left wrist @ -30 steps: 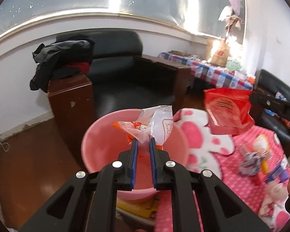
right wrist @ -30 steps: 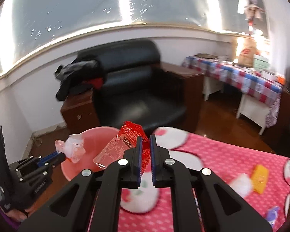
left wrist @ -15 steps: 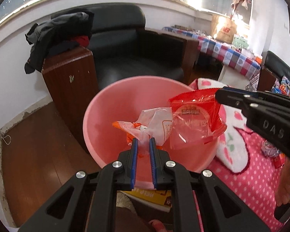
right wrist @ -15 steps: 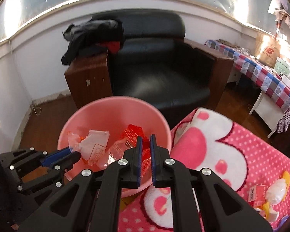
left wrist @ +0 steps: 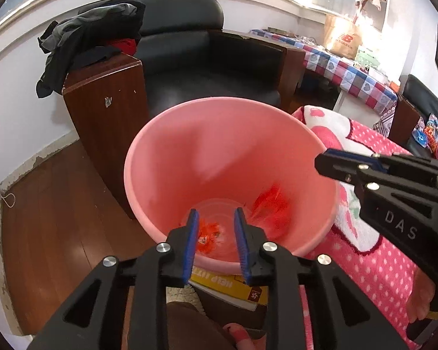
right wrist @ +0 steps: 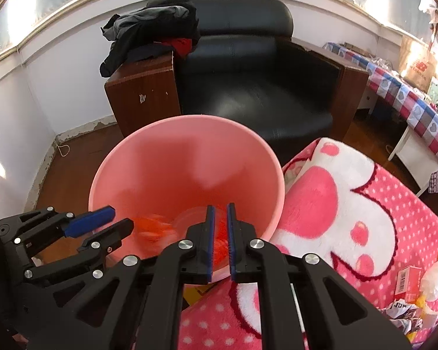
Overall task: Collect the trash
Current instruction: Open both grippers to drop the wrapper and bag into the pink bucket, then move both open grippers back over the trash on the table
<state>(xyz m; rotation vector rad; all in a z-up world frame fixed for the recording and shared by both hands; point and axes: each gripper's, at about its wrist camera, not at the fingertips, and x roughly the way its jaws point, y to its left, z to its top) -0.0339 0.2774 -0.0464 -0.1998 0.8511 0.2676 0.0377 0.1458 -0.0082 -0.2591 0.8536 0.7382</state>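
Trash wrappers (left wrist: 270,205), orange-red, blurred, lie at bottom of pink bucket (left wrist: 166,157), below both grippers; exact count hard to tell. Left gripper (left wrist: 214,218) over near rim, jaws apart, holding nothing. Right gripper (right wrist: 220,213) over same rim, jaws slightly parted, empty. More litter (right wrist: 408,280) on pink blanket (right wrist: 373,218), right of right gripper.

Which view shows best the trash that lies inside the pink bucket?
The left wrist view: it looks down into the pink bucket and shows two blurred orange-red wrappers near its bottom. In the right wrist view the right gripper and the left gripper cover much of them.
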